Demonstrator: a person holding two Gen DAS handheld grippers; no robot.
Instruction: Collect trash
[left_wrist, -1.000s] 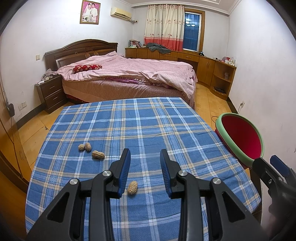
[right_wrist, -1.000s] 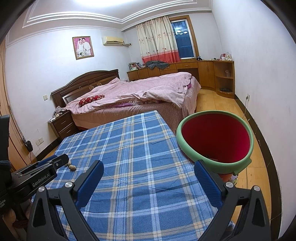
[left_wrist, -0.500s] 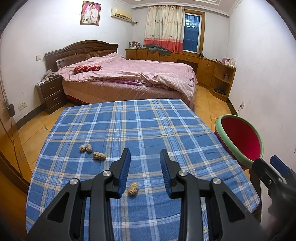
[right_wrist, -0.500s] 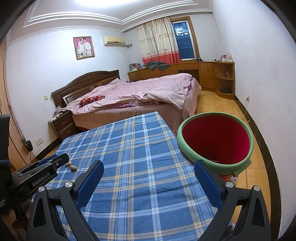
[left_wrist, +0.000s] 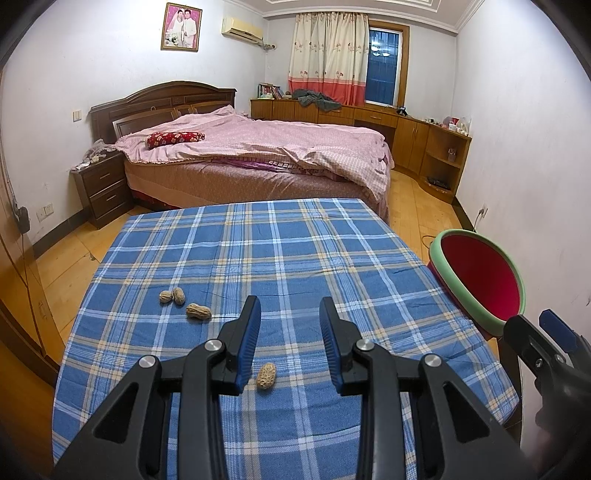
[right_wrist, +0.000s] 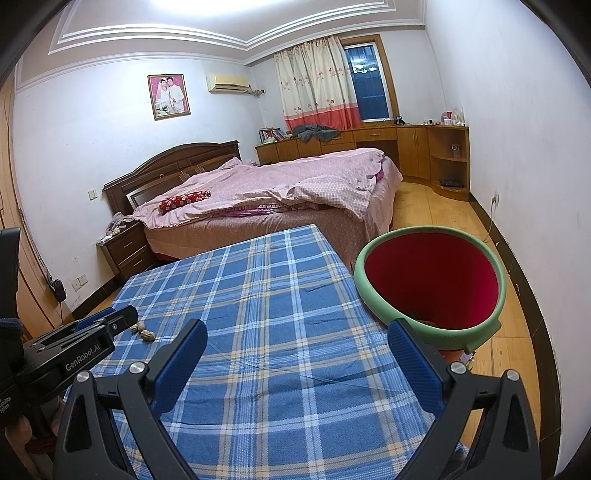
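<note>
Peanut shells are the trash: one shell (left_wrist: 266, 375) lies on the checked cloth (left_wrist: 295, 258) between the left gripper (left_wrist: 290, 332) jaws, apart to grab it. Three more (left_wrist: 184, 302) sit at ten o'clock. Right gripper (right_wrist: 295, 362), jaws wide apart, waits near the red bin (right_wrist: 428, 284) at two o'clock

Woven plaid cloth tablecloth (left_wrist: 295, 258)

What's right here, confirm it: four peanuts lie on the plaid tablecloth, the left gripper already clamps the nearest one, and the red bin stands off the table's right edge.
One thing is wrong. In the left wrist view the left gripper is open and clamps nothing; the nearest peanut lies on the plaid tablecloth between its fingers, untouched. Four peanuts and the red bin off the right edge are correct.
</note>
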